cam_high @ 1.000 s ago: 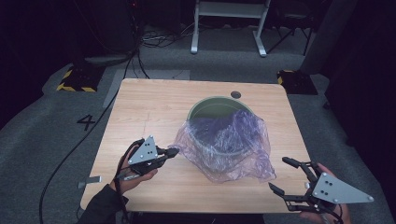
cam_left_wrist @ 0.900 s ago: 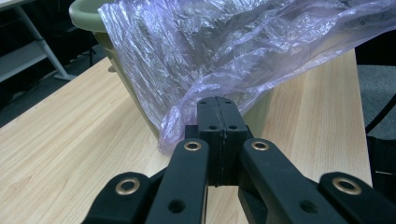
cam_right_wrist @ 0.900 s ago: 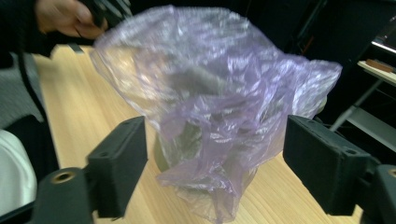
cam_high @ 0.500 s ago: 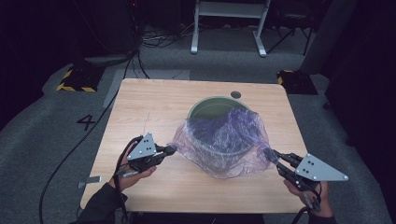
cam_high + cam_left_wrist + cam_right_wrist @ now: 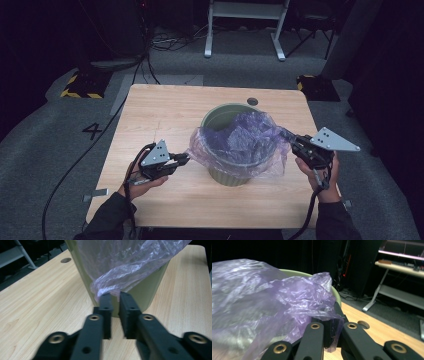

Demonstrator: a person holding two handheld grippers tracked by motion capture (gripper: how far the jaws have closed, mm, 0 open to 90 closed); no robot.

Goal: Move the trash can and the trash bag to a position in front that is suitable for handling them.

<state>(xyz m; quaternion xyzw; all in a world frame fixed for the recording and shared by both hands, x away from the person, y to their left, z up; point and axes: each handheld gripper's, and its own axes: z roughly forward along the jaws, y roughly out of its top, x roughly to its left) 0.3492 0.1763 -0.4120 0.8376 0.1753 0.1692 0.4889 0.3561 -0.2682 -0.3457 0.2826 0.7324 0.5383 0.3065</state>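
A: Found the purple bag (image 5: 240, 142) where?

B: Draped over the green bin (image 5: 235, 172), around the middle of the table (image 5: 165, 110), a bit to the right. Hung down over the near rim too.

A: And saw the bin standing how?

B: Upright, with the mouth facing up.

A: Stretched which way, then?

B: Left to right. Pulled long across the mouth of the bin, between the two grippers.

A: Looked at the left gripper (image 5: 186, 159)?

B: Yes. Sat just left of the bin, low by the table, pointing right at it. Had just been opening, with only a narrow gap between the jaws. Met the bag's left edge at the tips, but did not squeeze it.

A: And the right gripper (image 5: 294, 142)?

B: Sat just right of the bin, up near the rim, pointing left. Had just closed up tight, pinching the bag's right edge between the jaws.
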